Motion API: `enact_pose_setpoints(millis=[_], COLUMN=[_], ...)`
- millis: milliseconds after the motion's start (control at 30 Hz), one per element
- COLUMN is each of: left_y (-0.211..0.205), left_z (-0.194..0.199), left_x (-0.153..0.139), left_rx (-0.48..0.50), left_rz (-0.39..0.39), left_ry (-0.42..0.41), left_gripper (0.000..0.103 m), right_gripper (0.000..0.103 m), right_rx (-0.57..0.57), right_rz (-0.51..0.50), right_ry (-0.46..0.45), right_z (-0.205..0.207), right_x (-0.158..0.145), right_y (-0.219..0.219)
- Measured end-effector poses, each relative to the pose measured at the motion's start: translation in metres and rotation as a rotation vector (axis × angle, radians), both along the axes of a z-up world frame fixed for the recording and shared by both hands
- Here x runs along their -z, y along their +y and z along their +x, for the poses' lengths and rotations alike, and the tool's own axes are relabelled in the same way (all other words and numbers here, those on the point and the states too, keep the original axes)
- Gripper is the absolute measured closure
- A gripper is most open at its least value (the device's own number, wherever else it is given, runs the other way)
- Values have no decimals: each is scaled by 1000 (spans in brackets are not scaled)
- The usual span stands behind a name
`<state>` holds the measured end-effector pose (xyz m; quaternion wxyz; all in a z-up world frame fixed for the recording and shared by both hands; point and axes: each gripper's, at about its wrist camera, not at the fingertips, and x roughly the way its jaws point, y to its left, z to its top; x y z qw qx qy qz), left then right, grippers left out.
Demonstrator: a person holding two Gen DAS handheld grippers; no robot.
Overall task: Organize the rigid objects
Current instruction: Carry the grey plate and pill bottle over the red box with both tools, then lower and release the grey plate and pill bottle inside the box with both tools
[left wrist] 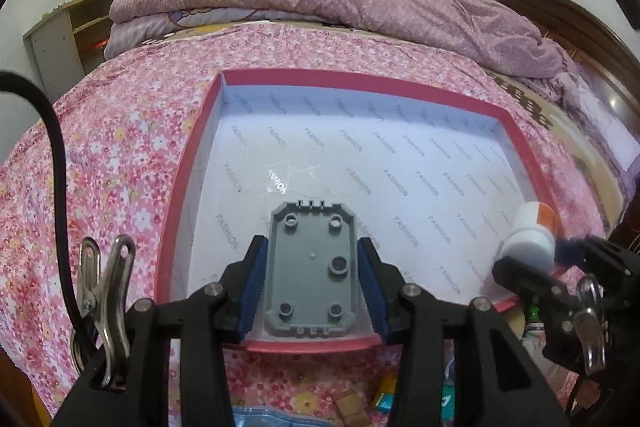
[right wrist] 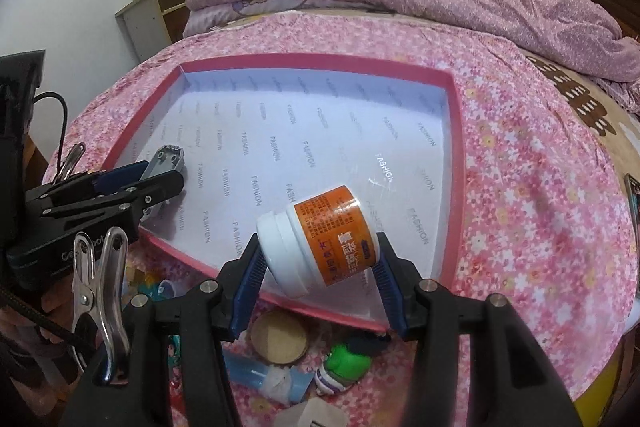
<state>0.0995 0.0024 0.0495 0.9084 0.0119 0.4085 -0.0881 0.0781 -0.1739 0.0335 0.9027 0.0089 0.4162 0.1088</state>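
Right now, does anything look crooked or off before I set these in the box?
Only the orange-labelled jar: it sits tilted in the right claw, white cap pointing left rather than up. The grey plate sits square in the left claw. Nothing spilled or damaged.

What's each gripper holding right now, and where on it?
Left gripper: grey plastic plate, by its long edges. Right gripper: orange-labelled white jar, cap end and base.

Grey plastic plate (left wrist: 311, 269), rectangular with clipped corners and round bosses, held flat-side up over the near edge of the red-rimmed box (left wrist: 184, 163). White bottle (right wrist: 320, 235) with orange label, tilted, cap toward the left, held above the box's near right part. Box open, lying on the bed, its white "FASHION"-printed floor bare.
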Motion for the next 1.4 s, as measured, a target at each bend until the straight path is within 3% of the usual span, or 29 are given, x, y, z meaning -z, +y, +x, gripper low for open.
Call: enact_pose_setpoints(millis=[400,667,867,1067,1400], left_y=[-7,-6,-8,-18,-18], left_z=[-7,-10,-15,-24,-46], left_x=[4,4,1,-4,-18], left_rx=[-31,-34,5,24,43], left_rz=[70,63,26,73,59], left_ry=[1,2,3,-14,-33], left_gripper=[56,56,45,40,39], right_gripper=[50,50,47,37,36], right_rx=[-31,-45,-46,-31,-24], right_rz=[-49,-53,-45,-1,22], right_ry=[-13,-20,-30,-54,-114], right_z=[10,10,8,1,-21], right_x=[5,5,6,-2,-23], right_y=[0,0,-1,-2,-4])
